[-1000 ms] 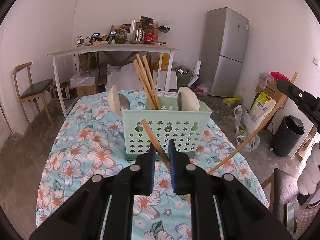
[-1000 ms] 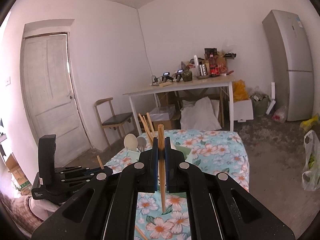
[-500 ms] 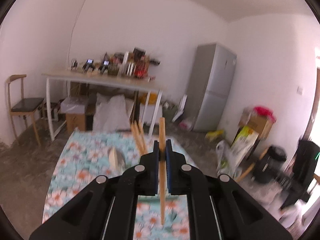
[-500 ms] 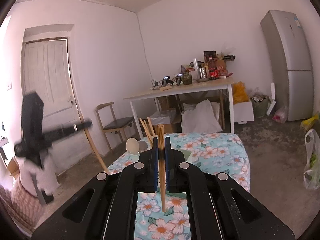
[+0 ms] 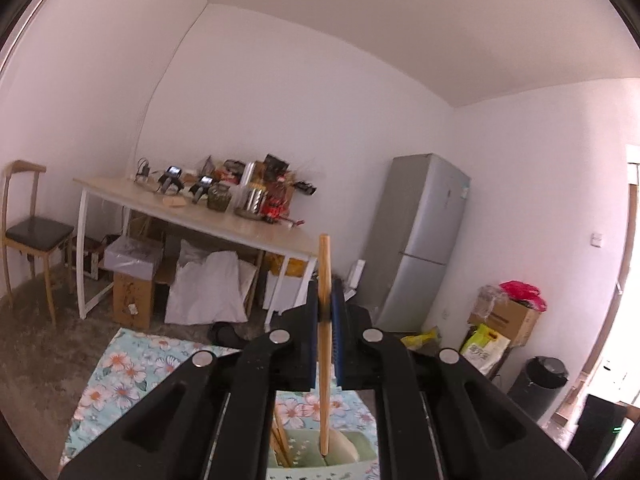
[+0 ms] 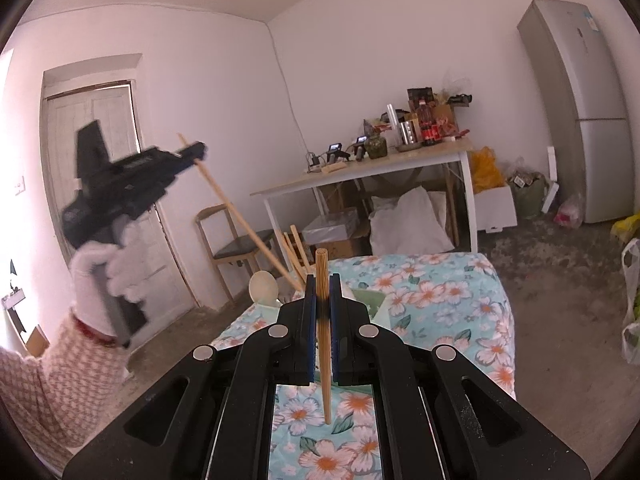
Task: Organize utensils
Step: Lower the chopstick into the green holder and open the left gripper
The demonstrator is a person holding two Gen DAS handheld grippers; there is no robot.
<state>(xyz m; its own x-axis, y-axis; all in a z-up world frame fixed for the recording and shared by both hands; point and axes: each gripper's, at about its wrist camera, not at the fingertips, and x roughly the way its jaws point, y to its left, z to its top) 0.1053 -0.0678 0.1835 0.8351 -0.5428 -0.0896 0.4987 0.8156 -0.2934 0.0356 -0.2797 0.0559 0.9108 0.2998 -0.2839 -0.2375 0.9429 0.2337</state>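
Both grippers are clamped on a chopstick. Between the blue pads of the left gripper [image 5: 325,312] a chopstick [image 5: 325,344] stands nearly upright, thick end above the jaws, thin tip hanging just over the green utensil basket [image 5: 344,446] below. That basket is cut off by the frame edge and the black fingers, so its compartments cannot be told; more chopsticks [image 5: 280,438] lean inside it, left of the tip. The right gripper [image 6: 322,312] pinches a second chopstick [image 6: 323,332], also upright, its tip hanging over the flowered cloth [image 6: 448,296]. Only the right wrist view shows the left gripper from outside, blurred, up and to the left, held by a white-gloved hand [image 6: 106,280]; there its chopstick slants down toward the basket, which hides mostly behind the right fingers beside a pale spoon [image 6: 263,286].
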